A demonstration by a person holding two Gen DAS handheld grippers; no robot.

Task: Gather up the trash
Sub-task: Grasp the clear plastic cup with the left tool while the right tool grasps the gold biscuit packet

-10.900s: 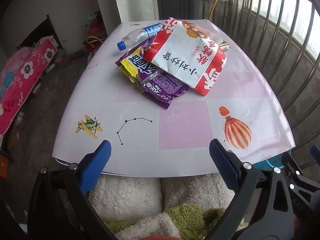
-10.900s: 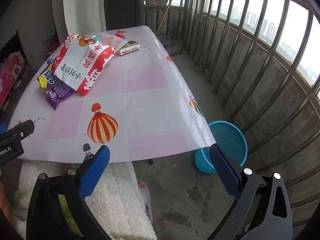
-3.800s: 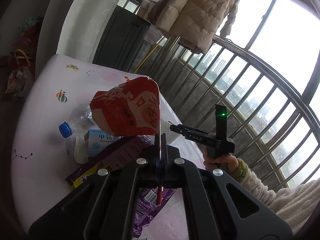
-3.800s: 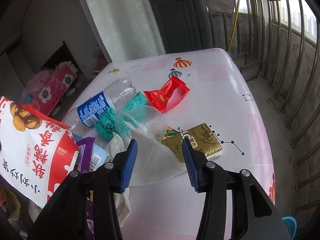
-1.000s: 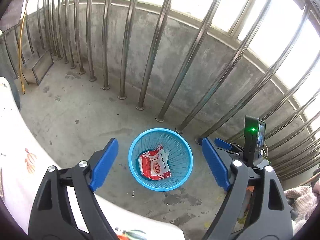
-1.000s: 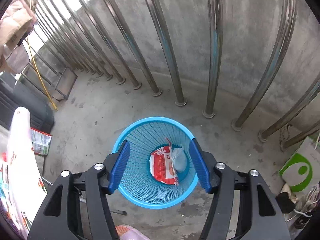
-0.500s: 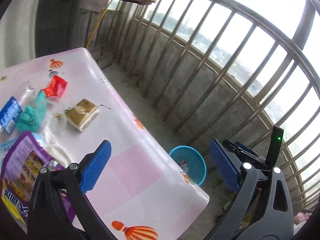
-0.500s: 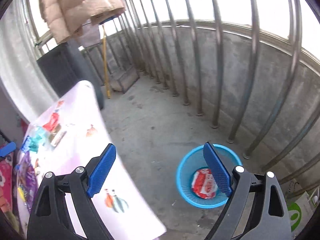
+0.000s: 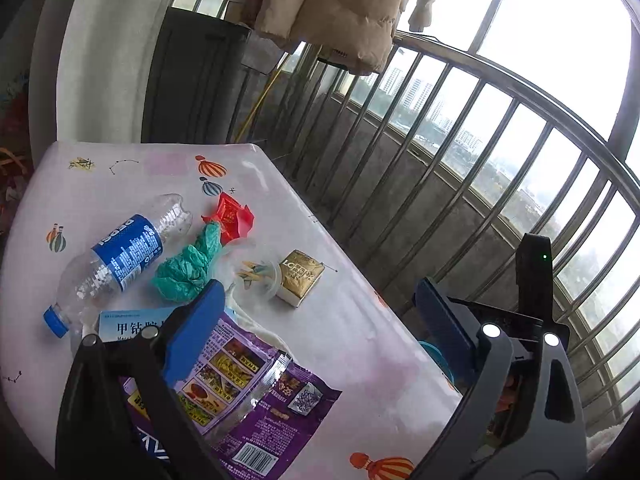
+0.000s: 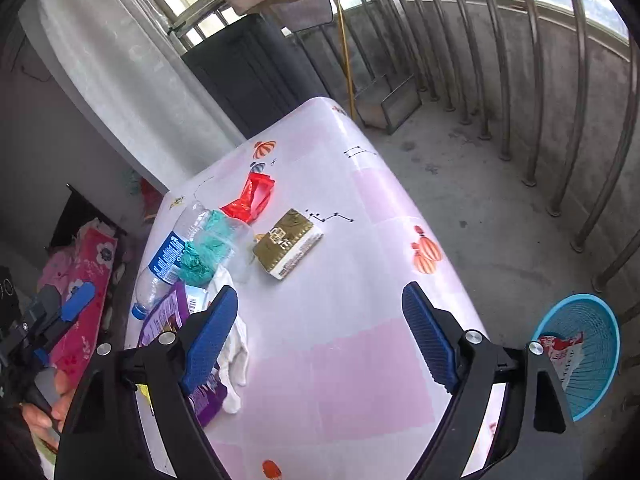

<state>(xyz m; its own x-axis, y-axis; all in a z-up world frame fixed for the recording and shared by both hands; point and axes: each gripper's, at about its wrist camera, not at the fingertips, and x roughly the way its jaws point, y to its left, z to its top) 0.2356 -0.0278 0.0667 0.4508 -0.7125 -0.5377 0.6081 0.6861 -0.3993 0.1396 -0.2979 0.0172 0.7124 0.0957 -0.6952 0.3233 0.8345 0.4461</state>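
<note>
Trash remains mid-table (image 10: 360, 360); our left gripper (image 9: 320, 344) and right gripper (image 10: 316, 336), both empty, jaws narrowing, could knock the bottle (image 9: 120, 256) off its far edge.

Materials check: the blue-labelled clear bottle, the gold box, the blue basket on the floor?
Blue-labelled clear bottle: thin transparent plastic, glossy, walls look dented. Gold box: probably printed cardboard with a metallic sheen; white edges show. Blue basket: moulded plastic lattice, matte, floor visible through its ribs.

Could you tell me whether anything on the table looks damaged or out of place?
The plastic bottle lies on its side, crumpled at its base. The purple snack bag is torn open. Otherwise it is just loose trash.
</note>
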